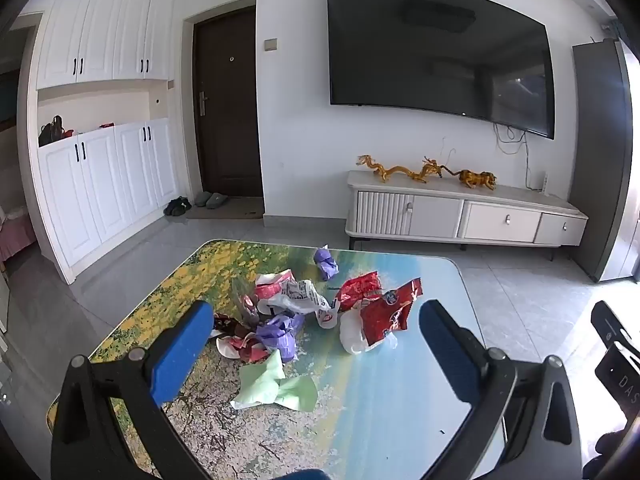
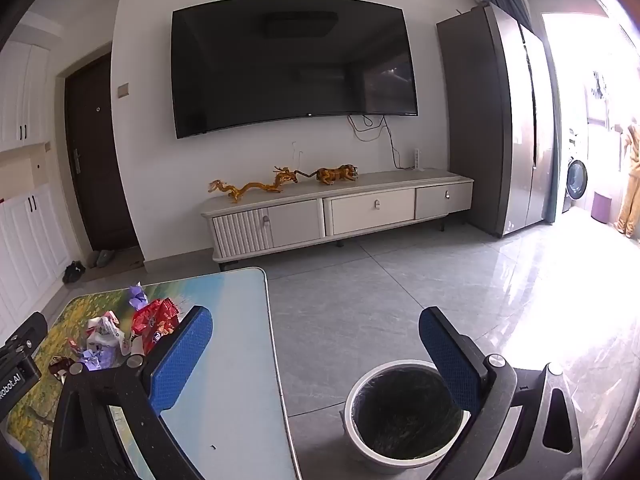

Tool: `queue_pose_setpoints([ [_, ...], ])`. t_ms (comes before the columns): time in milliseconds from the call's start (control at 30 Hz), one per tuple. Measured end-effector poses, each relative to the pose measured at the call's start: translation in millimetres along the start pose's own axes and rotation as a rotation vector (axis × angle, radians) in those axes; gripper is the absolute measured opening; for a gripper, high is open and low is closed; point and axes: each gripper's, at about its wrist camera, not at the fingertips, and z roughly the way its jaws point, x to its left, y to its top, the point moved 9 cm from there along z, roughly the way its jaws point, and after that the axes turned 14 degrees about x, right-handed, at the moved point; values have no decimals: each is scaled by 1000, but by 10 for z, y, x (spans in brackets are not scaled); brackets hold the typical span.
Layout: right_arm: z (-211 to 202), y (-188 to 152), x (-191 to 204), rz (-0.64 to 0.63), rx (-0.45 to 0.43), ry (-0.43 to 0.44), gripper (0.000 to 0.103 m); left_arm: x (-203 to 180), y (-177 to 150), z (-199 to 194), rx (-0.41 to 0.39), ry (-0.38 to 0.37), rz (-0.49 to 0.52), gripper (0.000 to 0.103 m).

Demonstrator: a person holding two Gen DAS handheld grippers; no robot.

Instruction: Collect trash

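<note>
A pile of trash lies on the printed table (image 1: 392, 408): red snack wrappers (image 1: 384, 308), a white printed bag (image 1: 300, 296), purple crumpled paper (image 1: 280, 334), another purple wad (image 1: 326, 263) farther back, and green tissue (image 1: 276, 386) nearest me. My left gripper (image 1: 316, 340) is open and empty, hovering above the near side of the pile. My right gripper (image 2: 316, 344) is open and empty, over the table's right edge (image 2: 276, 360), above a white bin with a black liner (image 2: 400, 412) on the floor. The trash pile (image 2: 152, 322) shows at left in the right wrist view.
A TV stand (image 2: 340, 212) with golden figurines (image 2: 256, 188) stands against the far wall under a TV (image 2: 292, 64). A grey fridge (image 2: 492, 128) is at right. White cabinets (image 1: 100, 176) and a dark door (image 1: 224, 100) are at left. Grey tiled floor (image 2: 400, 288) surrounds the table.
</note>
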Motion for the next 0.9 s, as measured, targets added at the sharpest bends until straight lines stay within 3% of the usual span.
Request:
queue_pose_setpoints([
  [900, -21, 4, 59, -19, -8, 10, 103, 62, -9, -20, -5, 4, -10, 103],
])
